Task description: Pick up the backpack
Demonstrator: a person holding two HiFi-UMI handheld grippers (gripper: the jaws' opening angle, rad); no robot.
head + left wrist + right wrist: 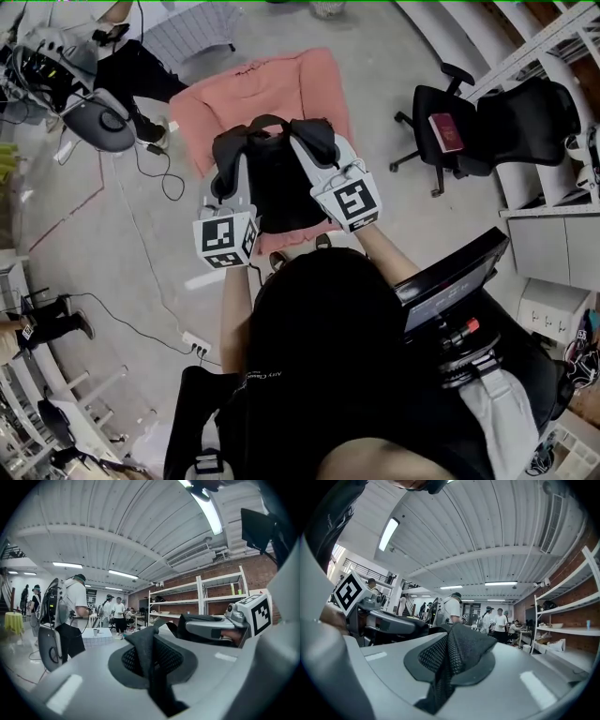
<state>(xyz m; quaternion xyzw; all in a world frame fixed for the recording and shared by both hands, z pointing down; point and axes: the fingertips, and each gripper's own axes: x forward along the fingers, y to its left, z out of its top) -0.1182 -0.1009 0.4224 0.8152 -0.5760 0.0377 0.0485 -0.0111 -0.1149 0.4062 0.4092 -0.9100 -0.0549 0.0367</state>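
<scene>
A black backpack [277,187] is in front of the person, over a pink cloth [211,108] on the floor. My left gripper [231,155] is shut on the backpack's left shoulder strap. In the left gripper view the black mesh strap [151,648] is pinched between the grey jaws. My right gripper [315,139] is shut on the other strap, whose mesh [457,651] bunches up between its jaws in the right gripper view. The two grippers are side by side and about level. I cannot tell whether the backpack's bottom touches the cloth.
A black office chair [469,127] with a red book [446,132] on it stands to the right, beside white shelving [553,202]. Cables and a power strip [197,345] lie on the floor at left. Another person [131,70] stands at the upper left.
</scene>
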